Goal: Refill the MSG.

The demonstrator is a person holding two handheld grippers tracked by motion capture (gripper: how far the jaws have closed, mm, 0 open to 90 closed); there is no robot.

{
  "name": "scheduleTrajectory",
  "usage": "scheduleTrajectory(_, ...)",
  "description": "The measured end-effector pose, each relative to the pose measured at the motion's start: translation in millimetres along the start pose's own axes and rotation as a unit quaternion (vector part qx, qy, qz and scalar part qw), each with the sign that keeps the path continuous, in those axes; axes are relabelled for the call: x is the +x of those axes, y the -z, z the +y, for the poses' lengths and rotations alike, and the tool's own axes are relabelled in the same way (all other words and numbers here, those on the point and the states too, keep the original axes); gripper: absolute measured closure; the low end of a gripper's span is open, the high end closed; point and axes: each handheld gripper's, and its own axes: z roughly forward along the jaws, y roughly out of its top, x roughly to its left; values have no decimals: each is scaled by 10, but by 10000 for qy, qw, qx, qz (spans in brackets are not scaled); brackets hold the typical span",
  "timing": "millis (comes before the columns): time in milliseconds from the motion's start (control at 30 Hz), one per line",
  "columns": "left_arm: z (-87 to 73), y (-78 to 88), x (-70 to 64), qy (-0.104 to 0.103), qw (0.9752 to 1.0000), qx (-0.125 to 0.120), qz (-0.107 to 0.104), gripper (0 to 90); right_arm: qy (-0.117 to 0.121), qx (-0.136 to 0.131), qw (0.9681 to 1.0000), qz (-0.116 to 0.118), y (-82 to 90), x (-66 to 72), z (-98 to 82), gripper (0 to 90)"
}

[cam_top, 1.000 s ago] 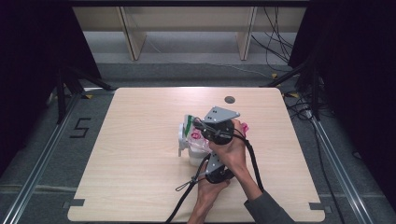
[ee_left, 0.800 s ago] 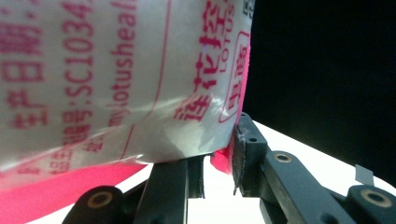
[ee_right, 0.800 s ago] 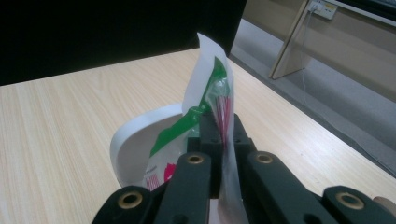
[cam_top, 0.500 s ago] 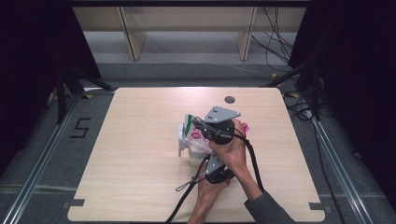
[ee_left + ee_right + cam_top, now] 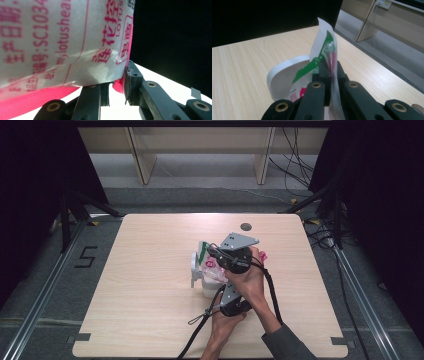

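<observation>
From the high view, both hands meet mid-table (image 5: 150, 320) over a plastic bag (image 5: 212, 270) sitting in a white container (image 5: 196, 266). In the left gripper view, the left gripper (image 5: 117, 87) clamps the bag's pink-printed edge. In the right gripper view, the right gripper (image 5: 331, 71) pinches the bag's green-striped top flat.

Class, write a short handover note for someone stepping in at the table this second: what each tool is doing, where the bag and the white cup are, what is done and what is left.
Right tool: shut on the top edge of the plastic bag, holding it upright.
Left tool: shut on the bag's pink lower edge, nearer the person.
White cup: on the wooden table, right by the bag, left of both hands.
Done: bag gripped at both ends.
Left: probably opening or tearing the bag and emptying it into the cup; whether it is open yet I cannot tell.
</observation>
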Motion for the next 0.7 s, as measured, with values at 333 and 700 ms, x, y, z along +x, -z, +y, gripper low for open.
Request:
scheduleTrajectory(333, 1, -10, -2, 43, 10000, -36, 49, 762, 41, 84, 9999, 67, -25, 11, 0, 899)
scheduleTrajectory(700, 1, -4, 3, 55, 10000, -38, 56, 762, 26, 81, 10000, 29, -25, 32, 7, 899)
